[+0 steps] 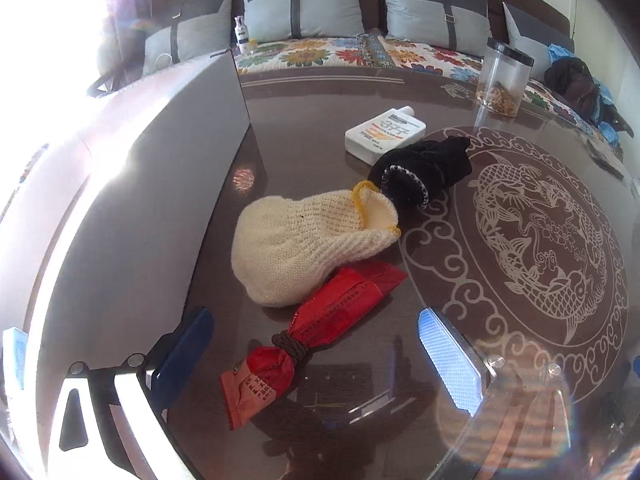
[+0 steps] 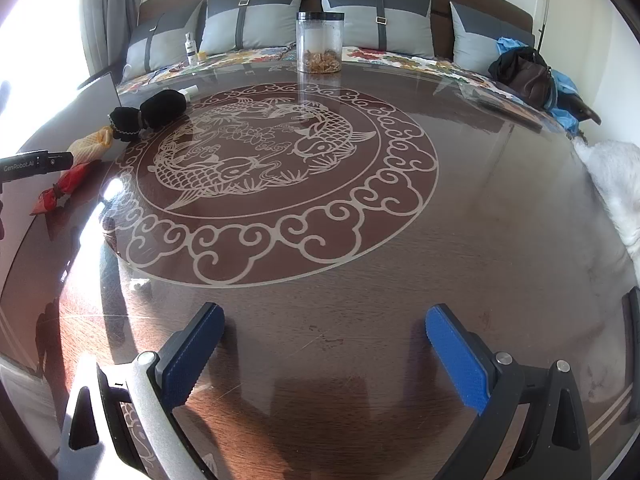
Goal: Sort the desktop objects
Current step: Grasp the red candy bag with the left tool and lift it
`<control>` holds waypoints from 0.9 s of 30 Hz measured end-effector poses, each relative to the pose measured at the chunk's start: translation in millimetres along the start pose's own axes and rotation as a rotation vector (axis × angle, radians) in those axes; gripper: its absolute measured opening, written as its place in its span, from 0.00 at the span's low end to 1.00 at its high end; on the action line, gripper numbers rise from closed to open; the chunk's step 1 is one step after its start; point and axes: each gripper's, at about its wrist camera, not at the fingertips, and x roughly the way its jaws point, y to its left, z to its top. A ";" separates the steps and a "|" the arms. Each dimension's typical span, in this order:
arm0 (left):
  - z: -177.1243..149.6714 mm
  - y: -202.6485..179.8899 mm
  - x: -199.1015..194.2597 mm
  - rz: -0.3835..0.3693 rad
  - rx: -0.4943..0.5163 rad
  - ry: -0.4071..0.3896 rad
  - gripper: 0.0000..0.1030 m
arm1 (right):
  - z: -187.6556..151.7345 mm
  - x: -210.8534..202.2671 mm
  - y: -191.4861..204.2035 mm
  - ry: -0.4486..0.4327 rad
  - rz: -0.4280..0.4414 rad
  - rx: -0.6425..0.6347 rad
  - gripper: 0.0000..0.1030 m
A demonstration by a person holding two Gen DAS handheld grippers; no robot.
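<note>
On the dark glass-topped table (image 1: 328, 92) a red packet (image 1: 308, 332) tied with brown cord lies between the wide-apart fingers of my left gripper (image 1: 316, 324), which is open and not touching it. Just beyond lie a cream knitted glove (image 1: 296, 240), a black glove (image 1: 420, 168) and a white flat bottle (image 1: 384, 130). My right gripper (image 2: 324, 320) is open over bare table, holding nothing. Far left in the right wrist view I see the red packet (image 2: 60, 188), the cream glove (image 2: 90, 146), the black glove (image 2: 152, 114) and the left gripper's body (image 2: 32, 166).
A clear jar (image 2: 320, 42) with a black lid stands at the table's far edge. A grey upright panel (image 1: 168, 168) rises left of the items. A sofa with grey cushions (image 2: 256, 20) runs behind the table, with a dark bag (image 2: 524, 72) on it. Something white and fluffy (image 2: 612, 184) is at the right.
</note>
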 end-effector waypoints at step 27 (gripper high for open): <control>-121.2 -13.8 -56.9 -0.102 0.034 -0.098 0.20 | 1.4 -4.6 5.3 -0.010 -0.039 -0.037 0.97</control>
